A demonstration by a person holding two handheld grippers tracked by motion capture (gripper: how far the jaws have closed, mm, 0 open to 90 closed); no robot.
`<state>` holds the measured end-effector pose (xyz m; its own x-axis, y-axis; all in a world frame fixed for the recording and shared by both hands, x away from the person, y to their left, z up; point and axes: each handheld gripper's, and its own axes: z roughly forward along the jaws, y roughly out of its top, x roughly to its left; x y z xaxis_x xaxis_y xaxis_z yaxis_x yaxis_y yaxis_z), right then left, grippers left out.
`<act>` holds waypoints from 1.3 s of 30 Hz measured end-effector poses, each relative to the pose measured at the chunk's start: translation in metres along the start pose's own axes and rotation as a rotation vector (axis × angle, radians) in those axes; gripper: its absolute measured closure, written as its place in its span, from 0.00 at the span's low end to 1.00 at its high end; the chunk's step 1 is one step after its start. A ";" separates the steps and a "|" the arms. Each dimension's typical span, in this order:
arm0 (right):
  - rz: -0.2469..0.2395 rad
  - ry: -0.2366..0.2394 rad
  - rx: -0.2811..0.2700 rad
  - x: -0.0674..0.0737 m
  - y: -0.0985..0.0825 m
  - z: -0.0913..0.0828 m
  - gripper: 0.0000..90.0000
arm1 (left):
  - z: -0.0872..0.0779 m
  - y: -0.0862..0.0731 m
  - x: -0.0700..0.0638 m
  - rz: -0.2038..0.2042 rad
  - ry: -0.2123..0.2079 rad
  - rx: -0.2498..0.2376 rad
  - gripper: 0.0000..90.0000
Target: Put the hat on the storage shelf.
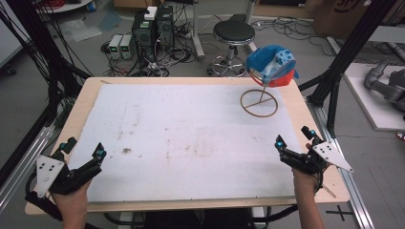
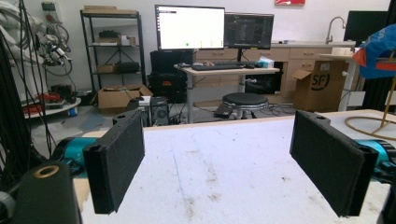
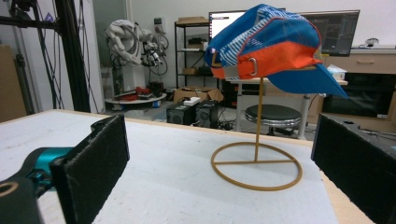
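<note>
blue cap (image 1: 271, 65) on stand (image 1: 259, 102)

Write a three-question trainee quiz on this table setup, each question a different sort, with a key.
1. True or false: the cap lies flat on the white mat.
2. Multiple choice: the wire stand sits toward which part of the table? A. near left corner B. far right C. dead centre
3. Fill in: the left tongs and the right tongs both have jaws standing ____, with nothing between them.

Key
1. False: it hangs on top of the stand, above the mat.
2. B
3. open
</note>
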<state>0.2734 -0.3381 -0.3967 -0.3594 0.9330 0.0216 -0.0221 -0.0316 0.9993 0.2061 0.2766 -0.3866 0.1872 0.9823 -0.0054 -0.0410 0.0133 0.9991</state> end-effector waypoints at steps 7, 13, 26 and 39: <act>0.020 -0.017 -0.002 -0.006 -0.002 -0.002 0.04 | 0.001 -0.005 0.003 -0.006 0.002 -0.007 0.19; 0.019 -0.011 0.015 -0.003 -0.005 0.000 0.04 | 0.003 -0.007 0.004 -0.018 -0.010 -0.027 0.18; 0.016 -0.011 0.011 0.001 -0.006 -0.002 0.04 | 0.003 -0.009 0.002 -0.033 -0.024 -0.039 0.18; 0.041 -0.010 0.000 -0.001 -0.009 -0.004 0.04 | 0.003 -0.009 0.002 -0.053 -0.026 -0.049 0.18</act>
<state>0.2700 -0.3405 -0.4055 -0.3503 0.9346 0.0625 -0.0081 -0.0697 0.9975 0.2101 0.2781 -0.3957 0.2156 0.9748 -0.0568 -0.0782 0.0752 0.9941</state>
